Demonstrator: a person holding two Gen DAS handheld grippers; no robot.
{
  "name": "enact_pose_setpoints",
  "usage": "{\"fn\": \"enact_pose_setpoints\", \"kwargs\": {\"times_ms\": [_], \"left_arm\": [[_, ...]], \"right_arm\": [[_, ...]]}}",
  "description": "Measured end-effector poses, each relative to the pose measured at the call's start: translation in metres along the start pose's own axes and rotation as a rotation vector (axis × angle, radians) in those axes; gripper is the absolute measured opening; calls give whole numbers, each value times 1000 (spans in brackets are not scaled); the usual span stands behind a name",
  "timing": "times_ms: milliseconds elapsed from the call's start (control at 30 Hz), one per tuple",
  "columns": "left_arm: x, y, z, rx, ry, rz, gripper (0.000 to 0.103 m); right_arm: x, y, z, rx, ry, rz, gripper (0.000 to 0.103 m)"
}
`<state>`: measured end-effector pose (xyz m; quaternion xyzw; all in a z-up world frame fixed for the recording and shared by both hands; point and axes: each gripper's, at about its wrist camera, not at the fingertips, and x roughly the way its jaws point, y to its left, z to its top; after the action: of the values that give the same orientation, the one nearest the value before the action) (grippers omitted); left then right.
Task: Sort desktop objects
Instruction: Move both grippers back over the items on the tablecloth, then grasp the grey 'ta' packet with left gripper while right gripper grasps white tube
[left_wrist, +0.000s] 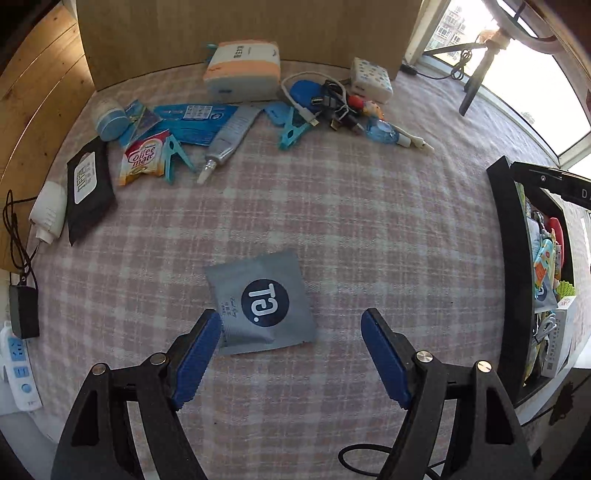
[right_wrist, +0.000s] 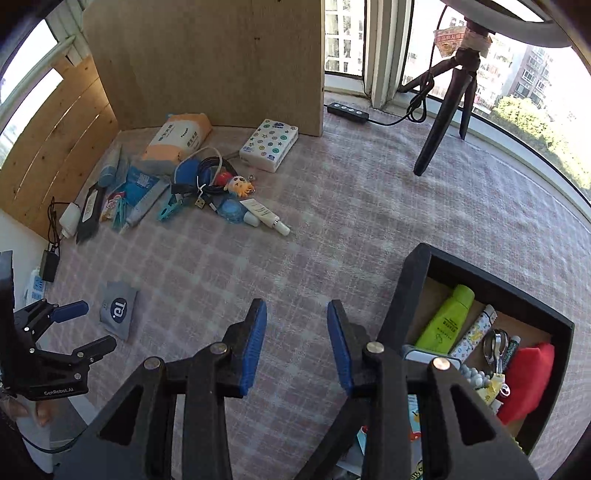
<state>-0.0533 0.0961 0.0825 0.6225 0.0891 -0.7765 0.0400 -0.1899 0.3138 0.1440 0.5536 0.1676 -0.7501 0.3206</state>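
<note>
Left tool (left_wrist: 291, 321): jaws wide apart, nothing gripped, pointing steeply down at the counter (left_wrist: 332, 206). One grey sachet (left_wrist: 260, 301) lies flat just ahead of it, its near-left corner right at the left blue pad (left_wrist: 195, 356); can't tell if they touch. Sachet is square, grey foil, with a dark round logo and white lettering, slightly skewed.

Right tool (right_wrist: 297, 314): jaws about half apart, empty, also aimed steeply down over bare checked cloth, beside the black tray (right_wrist: 410, 291). From this view the left tool (right_wrist: 79, 325) sits at far left with the sachet (right_wrist: 118, 310) just beyond its fingers.

Counts, working outward:
- 1 black tray to the right, holding 1 green tube (right_wrist: 445, 319), 1 patterned tube, scissors, 1 red item, more underneath.
- Clutter row at the back: 2 teal clips (left_wrist: 293, 129), 1 grey glue tube (left_wrist: 229, 142), 1 Coffee-mate packet (left_wrist: 142, 158), 1 black wipes pack (left_wrist: 88, 188), 1 cable bundle (left_wrist: 336, 103), 2 tissue packs (1 orange-and-white (left_wrist: 242, 72), 1 star-print (left_wrist: 371, 79)).
- 1 tripod (right_wrist: 448, 99) by the window.
</note>
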Motion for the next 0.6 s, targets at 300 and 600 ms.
{"fn": "enact_pose_setpoints", "kwargs": {"times_ms": [300, 600], "left_arm": [[27, 26, 3, -68, 54, 7, 71], [53, 20, 0, -77, 121, -25, 57]], "right_arm": [[69, 23, 49, -148, 96, -18, 34], [111, 26, 76, -207, 152, -4, 34]]}}
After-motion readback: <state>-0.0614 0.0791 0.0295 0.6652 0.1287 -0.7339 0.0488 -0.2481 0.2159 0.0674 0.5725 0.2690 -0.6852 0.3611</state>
